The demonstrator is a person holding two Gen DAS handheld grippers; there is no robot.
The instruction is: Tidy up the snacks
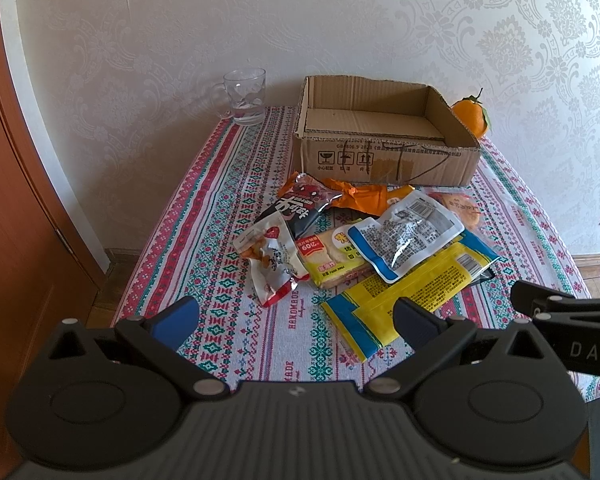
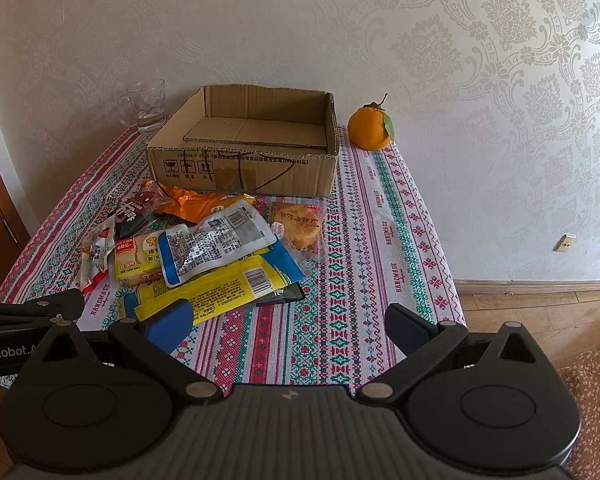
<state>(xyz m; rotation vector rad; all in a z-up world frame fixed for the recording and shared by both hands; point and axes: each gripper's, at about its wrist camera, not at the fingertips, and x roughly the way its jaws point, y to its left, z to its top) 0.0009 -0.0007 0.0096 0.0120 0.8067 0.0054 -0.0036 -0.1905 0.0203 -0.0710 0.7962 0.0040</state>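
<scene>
The left gripper (image 1: 296,320) hangs wide apart, holding nothing, over the near edge of the patterned tablecloth (image 1: 228,240); the snack packets (image 1: 364,240) lie heaped just beyond, near the cardboard box (image 1: 384,160), with a glass mug (image 1: 246,96) far left. The right gripper (image 2: 292,328) likewise gapes with nothing in it, snack packets (image 2: 204,248) to its left, an orange (image 2: 370,128) right of the cardboard box (image 2: 244,168).

Left hand-held gripper (image 1: 296,318) jaws spread wide, empty, over the near edge of the bench (image 1: 220,280). Snack packets (image 1: 380,248) piled mid-bench, just before an empty cardboard box (image 1: 380,160). Glass mug (image 1: 246,96) and orange (image 1: 472,116) flank the box.
</scene>
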